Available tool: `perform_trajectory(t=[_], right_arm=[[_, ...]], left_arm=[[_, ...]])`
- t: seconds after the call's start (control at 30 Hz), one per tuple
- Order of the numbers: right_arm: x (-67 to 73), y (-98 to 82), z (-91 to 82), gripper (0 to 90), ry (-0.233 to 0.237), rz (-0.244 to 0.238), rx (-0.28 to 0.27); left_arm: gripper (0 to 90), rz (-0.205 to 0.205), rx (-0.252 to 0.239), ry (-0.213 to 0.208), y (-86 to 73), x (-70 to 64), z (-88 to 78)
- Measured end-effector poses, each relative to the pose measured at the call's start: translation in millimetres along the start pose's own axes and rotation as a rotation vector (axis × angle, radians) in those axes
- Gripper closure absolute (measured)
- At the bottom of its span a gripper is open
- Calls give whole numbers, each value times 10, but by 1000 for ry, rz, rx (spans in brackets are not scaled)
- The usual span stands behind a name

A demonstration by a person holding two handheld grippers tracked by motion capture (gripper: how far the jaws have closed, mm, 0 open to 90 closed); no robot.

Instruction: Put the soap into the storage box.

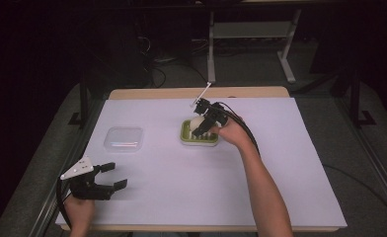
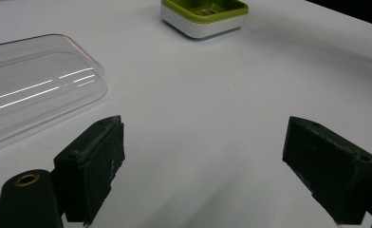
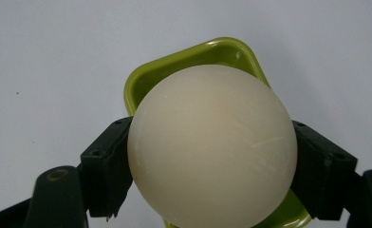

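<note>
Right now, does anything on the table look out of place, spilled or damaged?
Nothing is spilled or broken. The right tongs are shut on a cream ball above the green tray. The clear lid lies flat, apart from the tray. The left tongs are open over bare white paper.

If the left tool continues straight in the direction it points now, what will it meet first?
Probably nothing soon: the left tool stands open over bare white table cover. The clear lid lies off to one side of its line, and the green tray sits far ahead; depth is unclear.
</note>
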State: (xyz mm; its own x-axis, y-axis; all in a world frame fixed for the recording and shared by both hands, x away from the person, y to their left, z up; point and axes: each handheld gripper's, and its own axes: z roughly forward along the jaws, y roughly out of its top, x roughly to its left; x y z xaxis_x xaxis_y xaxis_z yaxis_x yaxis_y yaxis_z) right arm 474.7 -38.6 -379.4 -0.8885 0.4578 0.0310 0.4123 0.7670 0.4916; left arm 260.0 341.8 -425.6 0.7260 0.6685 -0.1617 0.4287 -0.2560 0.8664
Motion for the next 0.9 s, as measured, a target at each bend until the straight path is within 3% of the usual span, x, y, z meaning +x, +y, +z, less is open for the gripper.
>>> perform_trajectory(t=[0.9], right_arm=[[-60,-16,172,232,-14,40,37]], left_arm=[[132,-1,-2,-3,1,-2,2]])
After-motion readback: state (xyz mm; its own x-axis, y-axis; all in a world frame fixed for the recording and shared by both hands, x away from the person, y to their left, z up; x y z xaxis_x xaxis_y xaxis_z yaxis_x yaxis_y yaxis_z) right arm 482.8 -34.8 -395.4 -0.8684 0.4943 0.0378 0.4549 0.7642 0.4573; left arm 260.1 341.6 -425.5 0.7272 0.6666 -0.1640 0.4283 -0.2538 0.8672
